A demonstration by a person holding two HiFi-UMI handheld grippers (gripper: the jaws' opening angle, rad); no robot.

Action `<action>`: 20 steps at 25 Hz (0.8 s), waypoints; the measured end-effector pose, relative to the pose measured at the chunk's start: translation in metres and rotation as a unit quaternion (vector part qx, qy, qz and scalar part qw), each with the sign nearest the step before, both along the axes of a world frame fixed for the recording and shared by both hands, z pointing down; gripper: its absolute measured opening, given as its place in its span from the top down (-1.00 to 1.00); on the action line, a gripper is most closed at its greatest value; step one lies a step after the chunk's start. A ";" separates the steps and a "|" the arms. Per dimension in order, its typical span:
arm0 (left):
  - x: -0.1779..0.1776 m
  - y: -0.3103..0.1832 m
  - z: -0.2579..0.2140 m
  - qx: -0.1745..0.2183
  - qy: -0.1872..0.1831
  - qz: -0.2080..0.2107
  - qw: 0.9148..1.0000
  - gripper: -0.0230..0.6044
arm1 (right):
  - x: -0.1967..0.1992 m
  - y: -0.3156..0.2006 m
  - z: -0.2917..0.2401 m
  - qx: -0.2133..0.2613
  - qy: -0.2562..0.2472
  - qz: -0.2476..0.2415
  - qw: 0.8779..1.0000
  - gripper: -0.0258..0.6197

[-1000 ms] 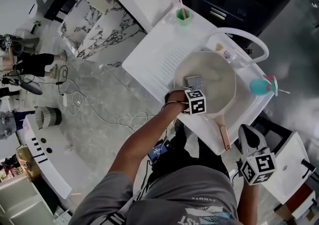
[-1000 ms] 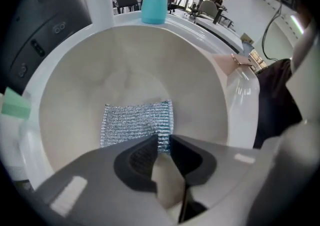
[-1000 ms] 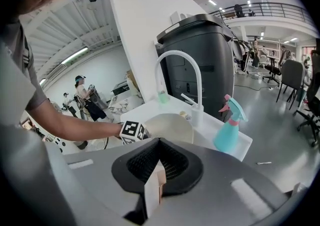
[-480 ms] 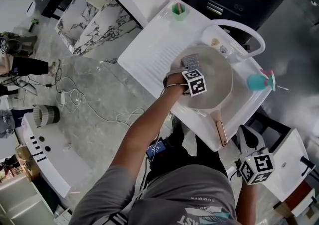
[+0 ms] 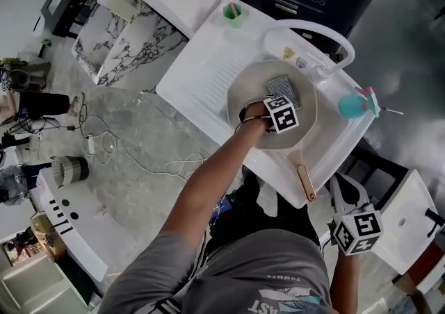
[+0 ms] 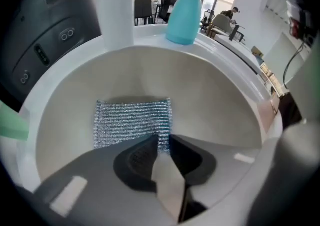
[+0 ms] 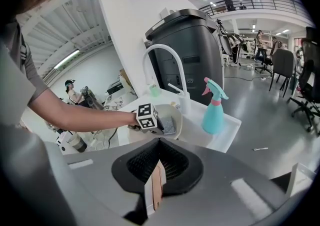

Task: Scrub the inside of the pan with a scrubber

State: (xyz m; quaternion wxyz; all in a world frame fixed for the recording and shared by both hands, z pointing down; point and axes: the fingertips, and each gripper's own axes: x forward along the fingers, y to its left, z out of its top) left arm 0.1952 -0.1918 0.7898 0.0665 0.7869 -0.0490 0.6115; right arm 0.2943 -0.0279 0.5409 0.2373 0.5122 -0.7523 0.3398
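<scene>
left tool [image 6: 162, 146] pinching scrubber [image 6: 131, 122] edge, scrubber flat on pan [image 6: 215, 95] floor; right tool [image 7: 158, 165] pressed together, empty, well clear of pan

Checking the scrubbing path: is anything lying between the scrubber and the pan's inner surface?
Nothing visible does. The left tool pinches the scrubber by its near edge, and the scrubber rests against the bare inside of the pan.
</scene>
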 end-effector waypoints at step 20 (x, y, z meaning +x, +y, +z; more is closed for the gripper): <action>-0.037 0.086 -0.031 -0.032 0.014 0.070 0.997 0.69 | -0.038 -0.013 -0.025 0.027 0.006 -0.024 0.999 0.92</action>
